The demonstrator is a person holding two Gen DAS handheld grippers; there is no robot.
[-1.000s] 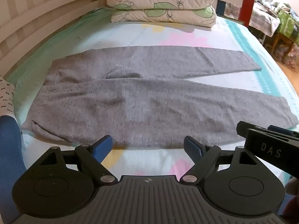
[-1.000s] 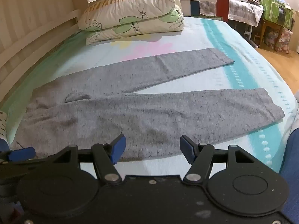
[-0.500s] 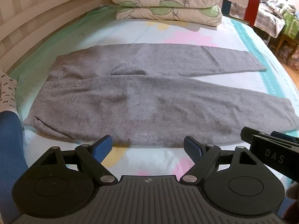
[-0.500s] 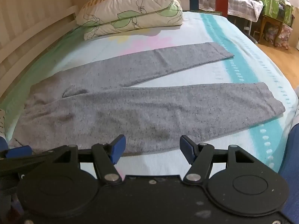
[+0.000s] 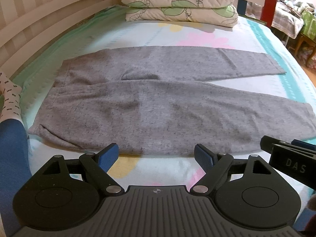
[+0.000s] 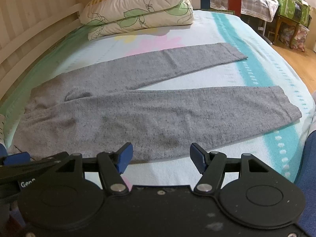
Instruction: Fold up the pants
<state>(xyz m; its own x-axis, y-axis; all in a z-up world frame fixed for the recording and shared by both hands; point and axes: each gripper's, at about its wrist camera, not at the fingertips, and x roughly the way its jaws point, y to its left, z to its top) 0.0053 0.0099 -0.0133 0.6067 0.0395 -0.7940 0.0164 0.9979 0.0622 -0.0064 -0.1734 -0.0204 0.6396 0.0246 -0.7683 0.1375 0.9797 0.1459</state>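
- Bedsheet (image 5: 197,39) under your tools is pale with pastel print.
- Your left gripper (image 5: 156,154) is spread wide, empty.
- Your right gripper (image 6: 161,156) gapes, empty.
- Grey pants (image 5: 158,106) lie flat just beyond both, waist left, legs apart.
- Pillows (image 5: 181,2) sit farther back.

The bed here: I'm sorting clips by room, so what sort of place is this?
Most likely a home bedroom. Grey pants lie spread flat on a bed with a pastel floral sheet, two leaf-print pillows are stacked at its head, and a white slatted bed rail runs along one side.
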